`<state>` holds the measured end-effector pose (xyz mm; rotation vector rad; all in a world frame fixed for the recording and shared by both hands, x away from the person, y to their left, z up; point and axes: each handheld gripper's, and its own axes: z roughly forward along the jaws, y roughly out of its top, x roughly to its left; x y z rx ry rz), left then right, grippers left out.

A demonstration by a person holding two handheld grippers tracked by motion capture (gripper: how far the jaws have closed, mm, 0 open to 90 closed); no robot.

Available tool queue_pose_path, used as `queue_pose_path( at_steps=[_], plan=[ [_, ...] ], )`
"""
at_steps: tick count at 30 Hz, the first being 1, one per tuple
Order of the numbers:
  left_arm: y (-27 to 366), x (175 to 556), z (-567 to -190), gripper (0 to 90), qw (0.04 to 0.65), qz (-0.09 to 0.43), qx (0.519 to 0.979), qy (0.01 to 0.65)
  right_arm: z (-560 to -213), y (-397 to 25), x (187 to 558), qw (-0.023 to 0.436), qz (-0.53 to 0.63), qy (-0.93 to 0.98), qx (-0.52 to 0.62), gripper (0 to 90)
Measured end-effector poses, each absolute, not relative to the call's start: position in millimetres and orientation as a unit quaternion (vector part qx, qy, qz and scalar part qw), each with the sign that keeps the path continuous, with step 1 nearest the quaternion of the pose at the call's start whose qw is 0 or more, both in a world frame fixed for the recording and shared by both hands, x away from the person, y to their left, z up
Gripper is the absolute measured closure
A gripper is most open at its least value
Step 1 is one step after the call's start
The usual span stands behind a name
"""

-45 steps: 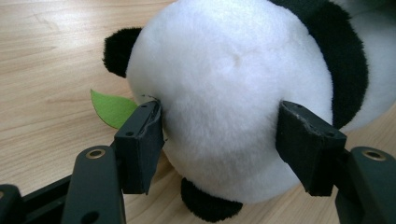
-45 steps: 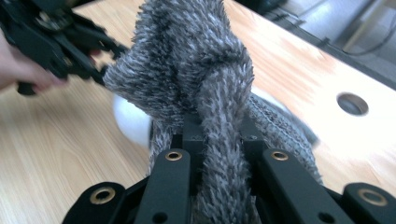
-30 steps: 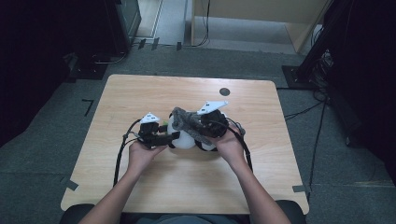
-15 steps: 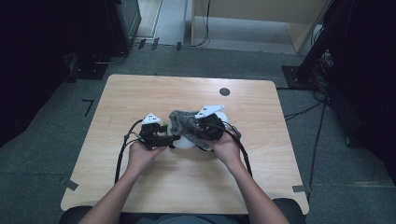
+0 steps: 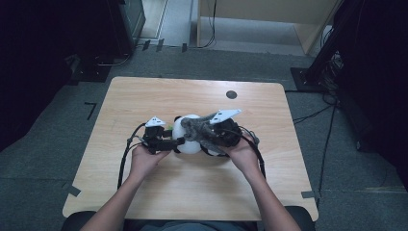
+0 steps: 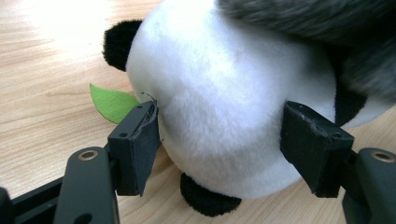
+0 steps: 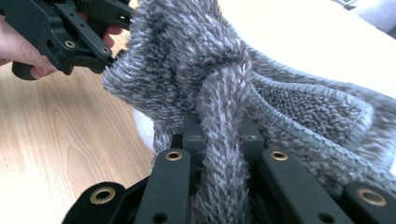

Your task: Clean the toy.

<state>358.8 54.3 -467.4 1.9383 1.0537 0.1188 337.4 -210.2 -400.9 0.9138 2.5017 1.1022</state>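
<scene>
The work in hand looks like dressing a round white plush panda toy with black ears and paws (image 5: 186,137) in a fuzzy grey knitted scarf (image 5: 199,129), and by my reading it is partway through. The scarf already lies over the right-hand, upper part of the panda, bunched there rather than wound round it; whether a knot is formed I cannot tell, though in the right gripper view a thick strand (image 7: 223,116) crosses over the rest as if looped. What seems left is to draw the scarf snug around the toy and let go.

The panda sits on the light wooden table (image 5: 192,202), near its middle, with a small green felt leaf (image 6: 112,102) poking out from its left side (flat against the table, as far as I can see).

The left gripper (image 5: 166,140) comes at the panda from the left. Its fingers (image 6: 135,144) stand wide apart, one on each flank of the white belly: the left pad touches the plush, the right one sits just beside or barely against it. That reads as bracing the toy rather than squeezing it.

The right gripper (image 5: 219,134) lies just right of the panda, under the scarf. Its fingers (image 7: 191,135) are drawn close together with the grey strand pinched between them, so the scarf is firmly held.
</scene>
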Motion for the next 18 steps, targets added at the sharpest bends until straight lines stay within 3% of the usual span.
queue_pose_path(
  at_steps=[18],
  plan=[
    [55, 363, -464, 37.5, 0.459, 0.025, 0.779, 0.427, -393, -279, 322, 0.172, 0.368, 0.829, 0.385, 79.8]
  ],
)
